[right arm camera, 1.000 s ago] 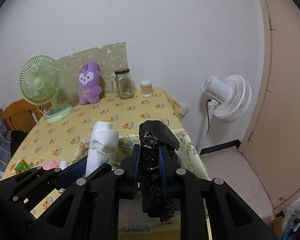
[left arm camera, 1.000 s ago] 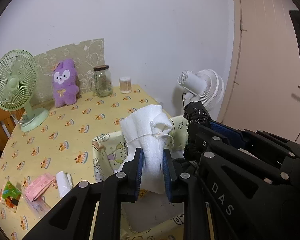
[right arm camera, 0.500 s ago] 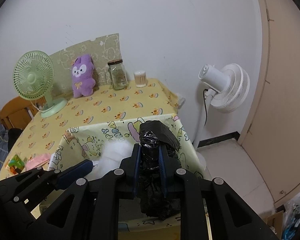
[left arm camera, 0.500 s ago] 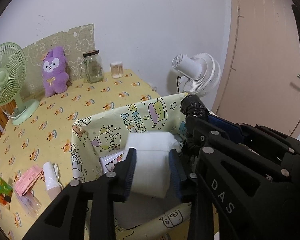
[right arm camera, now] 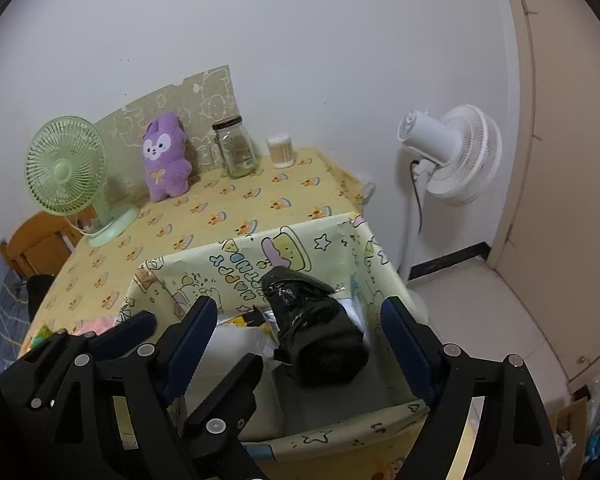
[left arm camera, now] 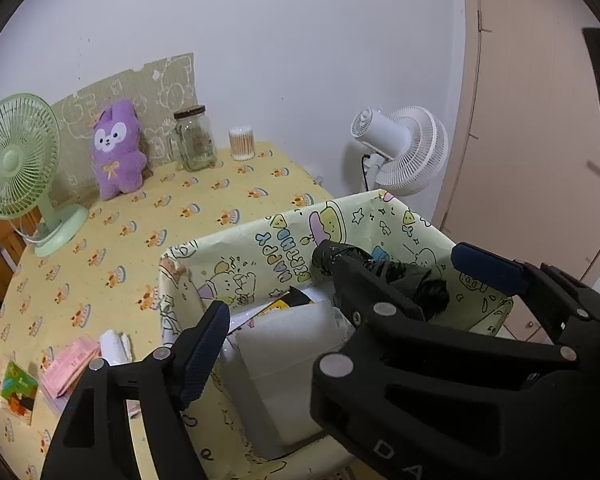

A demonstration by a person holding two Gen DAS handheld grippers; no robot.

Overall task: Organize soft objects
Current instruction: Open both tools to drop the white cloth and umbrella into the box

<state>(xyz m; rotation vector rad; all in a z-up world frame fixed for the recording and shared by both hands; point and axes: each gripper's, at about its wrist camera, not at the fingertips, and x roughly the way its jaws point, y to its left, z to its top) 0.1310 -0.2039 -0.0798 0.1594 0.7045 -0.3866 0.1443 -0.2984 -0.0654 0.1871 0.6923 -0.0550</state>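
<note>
A white folded towel lies inside the cartoon-printed storage box at the near edge of the table, and a black plastic-wrapped roll sits just to its right in the same box, tilted with one end toward the far wall of the box. The left gripper hangs over the towel, its jaws opening, the towel between them with the left pad clear of the cloth; the right finger hides the towel's other edge. The right gripper is poised over the black roll, its jaws also opening, both blue pads standing well off the roll on either side. A printed packet shows at the far side of the box, partly under the towel. The yellow patterned tablecloth spreads beyond the box. To the near left lie a small white bundle, a pink packet and a colourful card. Along the far wall stand a green desk fan, a purple plush toy, a glass jar and a cotton-swab tub. A white pedestal fan stands on the floor to the right.
</note>
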